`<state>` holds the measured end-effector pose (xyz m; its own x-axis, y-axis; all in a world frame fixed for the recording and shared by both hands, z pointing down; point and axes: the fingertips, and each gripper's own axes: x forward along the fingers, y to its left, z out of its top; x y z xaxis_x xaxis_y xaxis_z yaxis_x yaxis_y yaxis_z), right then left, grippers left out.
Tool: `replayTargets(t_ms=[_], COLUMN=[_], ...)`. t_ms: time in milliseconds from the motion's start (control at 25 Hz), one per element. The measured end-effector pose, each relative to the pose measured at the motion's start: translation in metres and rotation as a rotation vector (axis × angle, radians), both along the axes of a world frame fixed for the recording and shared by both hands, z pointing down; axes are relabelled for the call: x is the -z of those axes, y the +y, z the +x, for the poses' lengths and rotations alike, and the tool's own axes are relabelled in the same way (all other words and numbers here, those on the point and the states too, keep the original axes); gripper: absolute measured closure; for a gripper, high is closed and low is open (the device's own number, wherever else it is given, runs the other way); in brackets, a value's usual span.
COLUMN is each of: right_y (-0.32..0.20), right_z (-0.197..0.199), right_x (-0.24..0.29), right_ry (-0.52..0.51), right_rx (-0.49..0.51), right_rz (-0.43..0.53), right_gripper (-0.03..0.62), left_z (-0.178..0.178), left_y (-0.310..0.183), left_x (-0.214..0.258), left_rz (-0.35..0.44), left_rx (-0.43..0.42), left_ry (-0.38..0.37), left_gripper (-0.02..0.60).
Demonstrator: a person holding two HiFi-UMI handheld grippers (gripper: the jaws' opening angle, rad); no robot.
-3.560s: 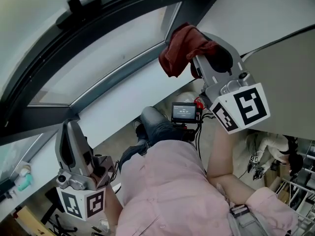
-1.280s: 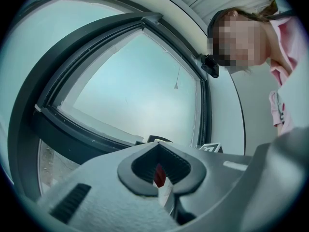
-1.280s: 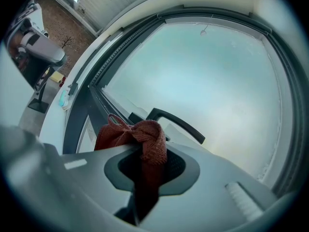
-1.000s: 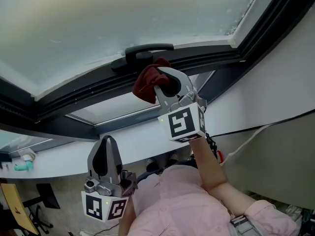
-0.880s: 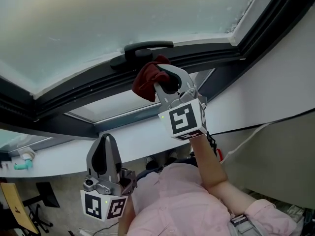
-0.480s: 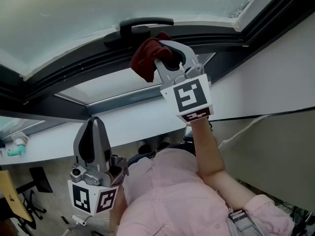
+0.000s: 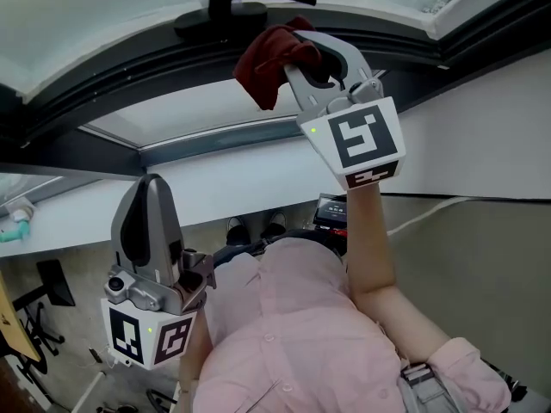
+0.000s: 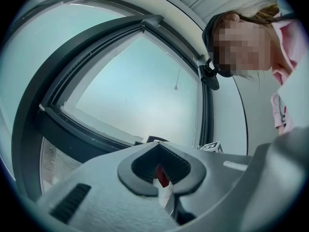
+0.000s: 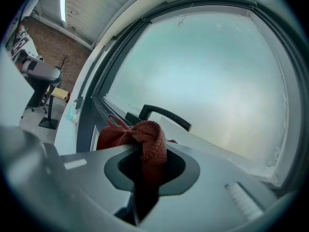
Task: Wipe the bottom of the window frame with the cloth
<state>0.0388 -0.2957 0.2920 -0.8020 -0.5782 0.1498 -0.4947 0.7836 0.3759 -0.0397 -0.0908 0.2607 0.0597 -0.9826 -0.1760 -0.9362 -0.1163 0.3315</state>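
**Inspector:** Position of the cloth relative to the right gripper?

**Assistant:** The right gripper (image 7: 299,52) is raised to the window. Its jaws are pinched on the dark red cloth (image 7: 269,61). In the head view the cloth bunches out past the jaw tips, up and to the left, and hangs a little below them. The right gripper view confirms it: a fold of the cloth (image 9: 145,140) runs down through the recess between the jaws of the right gripper (image 9: 144,174), with the bulk piled above and to the left.

**Inspector:** And relative to the window frame?

**Assistant:** The cloth lies over the dark window frame (image 7: 146,80), just below and right of the black handle (image 7: 245,3). Whether it touches the frame cannot be told from either view.

**Inspector:** Left side?

**Assistant:** The left gripper (image 7: 148,189) is held low, well apart from the frame, in front of the person's pink shirt (image 7: 293,334). In the left gripper view, the jaws of the left gripper (image 8: 167,193) are pressed together. A small red sliver shows through the recess behind the tips, and I cannot tell what it is.

**Inspector:** Differences between views?

**Assistant:** Only the head view shows both grippers and the white sill (image 7: 224,188). Only the right gripper view shows the handle (image 9: 165,116) standing proud of the pane.
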Motion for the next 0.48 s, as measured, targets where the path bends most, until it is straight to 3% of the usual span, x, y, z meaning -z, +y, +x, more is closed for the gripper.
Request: replayTargets(t_ms=[480], right_y=[-0.010], right_z=[0.022], right_x=[0.000], right_ry=[-0.014], right_rx=[-0.002], right_rz=[-0.004], right_gripper=[0.533], left_z=[0.017], left_y=[-0.007], left_x=[0.001], left_rz=[-0.001], left_rx=[0.000], left_ry=[0.002], left_gripper=[0.581])
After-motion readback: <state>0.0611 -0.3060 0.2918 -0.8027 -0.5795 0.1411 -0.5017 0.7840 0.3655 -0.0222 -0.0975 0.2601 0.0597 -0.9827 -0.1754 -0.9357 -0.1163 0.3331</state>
